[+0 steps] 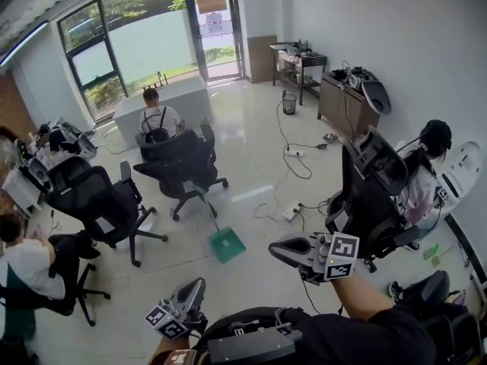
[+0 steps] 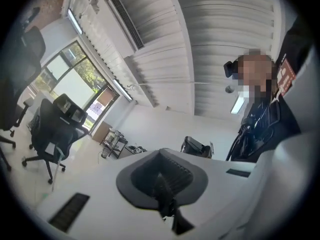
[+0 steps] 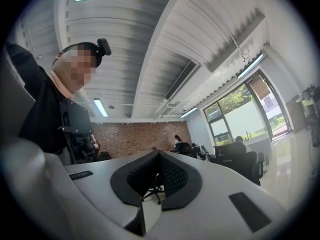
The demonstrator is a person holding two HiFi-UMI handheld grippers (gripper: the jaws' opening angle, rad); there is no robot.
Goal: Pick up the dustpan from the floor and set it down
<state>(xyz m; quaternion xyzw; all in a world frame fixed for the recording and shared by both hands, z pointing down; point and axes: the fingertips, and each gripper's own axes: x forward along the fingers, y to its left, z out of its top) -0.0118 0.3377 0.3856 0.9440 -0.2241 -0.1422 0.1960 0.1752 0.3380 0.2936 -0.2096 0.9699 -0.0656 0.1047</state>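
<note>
Nearest the camera, the left tongs (image 1: 198, 286) and the right tongs (image 1: 275, 249) were held out over the glossy white floor (image 1: 251, 166). Each carried a cube of black-and-white square markers, the only print clear enough to make out. Both tongs were closed, pads pressed together with nothing between them. The right one sat at the end of a bare forearm (image 1: 364, 295) coming out of a dark sleeve.

Just beyond them, a little left of the right tongs, the green dustpan (image 1: 227, 244) lay flat on the floor, apart from both tongs, with bare floor between. Its long handle (image 1: 207, 204) slanted up and back toward a black office chair (image 1: 183, 169) close behind it.

To the right, another black chair (image 1: 369, 196) stood near the right tongs, with a white tag (image 1: 339, 220) on its back whose print was too small to read. A seated person (image 1: 426, 173) was beside it. A power strip (image 1: 291, 213) and loose cables (image 1: 293, 158) trailed across the floor behind the dustpan. More chairs and seated people filled the left side.

Farther off, a person (image 1: 156, 116) sat at a white desk (image 1: 175, 93). A mesh bin (image 1: 289, 103), a rack (image 1: 300, 59) and a low cabinet (image 1: 342, 105) stood along the far wall, beside tall windows (image 1: 129, 36).
</note>
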